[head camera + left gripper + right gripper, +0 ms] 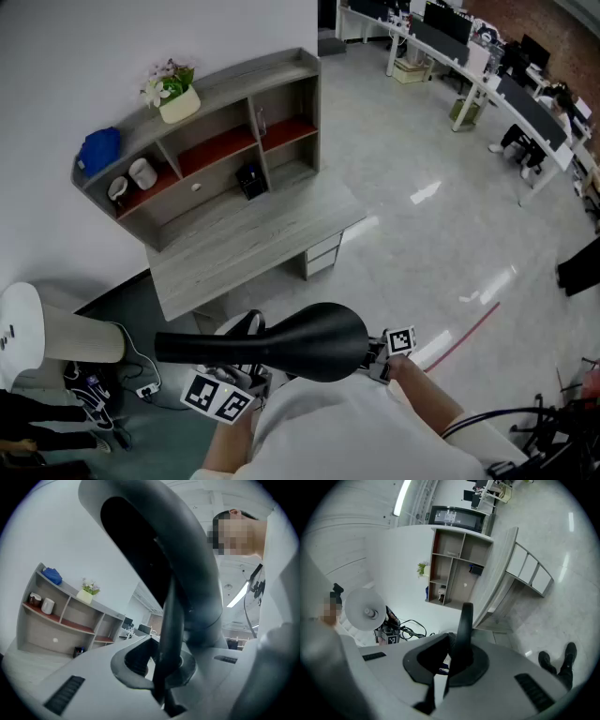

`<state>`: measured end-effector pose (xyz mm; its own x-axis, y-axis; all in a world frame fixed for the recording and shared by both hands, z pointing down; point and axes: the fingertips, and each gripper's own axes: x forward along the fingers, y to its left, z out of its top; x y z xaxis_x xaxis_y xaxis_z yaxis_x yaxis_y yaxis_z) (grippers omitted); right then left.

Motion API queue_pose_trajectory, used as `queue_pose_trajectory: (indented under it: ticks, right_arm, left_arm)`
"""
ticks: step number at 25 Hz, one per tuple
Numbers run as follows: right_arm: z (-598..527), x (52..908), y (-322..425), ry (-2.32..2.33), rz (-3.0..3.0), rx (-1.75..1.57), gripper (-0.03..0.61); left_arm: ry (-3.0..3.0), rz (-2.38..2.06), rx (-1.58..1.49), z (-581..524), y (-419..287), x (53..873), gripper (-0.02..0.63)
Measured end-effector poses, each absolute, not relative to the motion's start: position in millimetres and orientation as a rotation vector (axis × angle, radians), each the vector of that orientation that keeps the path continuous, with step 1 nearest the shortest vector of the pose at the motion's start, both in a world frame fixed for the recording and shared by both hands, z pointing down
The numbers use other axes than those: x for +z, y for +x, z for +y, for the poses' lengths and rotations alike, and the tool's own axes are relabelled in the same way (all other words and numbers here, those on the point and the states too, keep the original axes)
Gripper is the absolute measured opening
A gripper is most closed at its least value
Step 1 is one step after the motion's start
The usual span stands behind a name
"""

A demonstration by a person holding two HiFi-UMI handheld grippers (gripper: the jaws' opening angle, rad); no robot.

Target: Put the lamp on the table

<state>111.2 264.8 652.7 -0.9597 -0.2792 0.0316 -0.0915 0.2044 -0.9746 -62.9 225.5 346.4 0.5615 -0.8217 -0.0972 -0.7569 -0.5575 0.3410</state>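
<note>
Both grippers carry a black lamp [291, 342] with a domed shade, low in the head view, close to my body. My left gripper [246, 375] is shut on a thin dark part of the lamp [154, 550], seen pinched between its jaws [164, 686]. My right gripper [380, 356] is shut on a black curved edge of the lamp [464, 630], seen in the right gripper view [450, 667]. The grey table [253, 244] with a shelf unit at its back stands against the white wall, some way ahead of the lamp.
On the shelf unit [216, 131] are a flower pot [173, 94], a blue item [98, 150] and cups; a black box [250, 180] sits on the tabletop. A white stand [37, 333] and cables [94, 389] lie at the left. Office desks [497, 75] line the far right.
</note>
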Motion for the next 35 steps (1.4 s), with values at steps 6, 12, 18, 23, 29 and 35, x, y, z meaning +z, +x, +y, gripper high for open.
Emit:
queue_pose_trajectory:
  ticks: [6, 12, 18, 23, 29, 35]
  right_arm:
    - [262, 652, 110, -0.360, 2.319, -1.849, 0.017]
    - [260, 650, 111, -0.349, 2.325, -1.842, 0.017]
    - [259, 650, 114, -0.345, 2.323, -1.841, 0.018]
    - [257, 649, 119, -0.349, 2.329, -1.835, 0.020]
    - [251, 652, 135, -0.354, 2.322, -1.852, 0.020]
    - [238, 650, 144, -0.311, 2.336, -1.826, 0.020]
  left_arm:
    - [2.541, -1.307, -0.364, 224, -62, 347, 0.008]
    - [2.538, -1.315, -0.371, 224, -62, 345, 0.008]
    - [2.539, -1.315, -0.370, 224, -59, 346, 0.008]
    - [2.538, -1.307, -0.376, 223, -53, 344, 0.008]
    - [2.554, -1.320, -0.372, 216, -39, 343, 0.008]
    - [2.551, -1.335, -0.377, 208, -27, 345, 0.008]
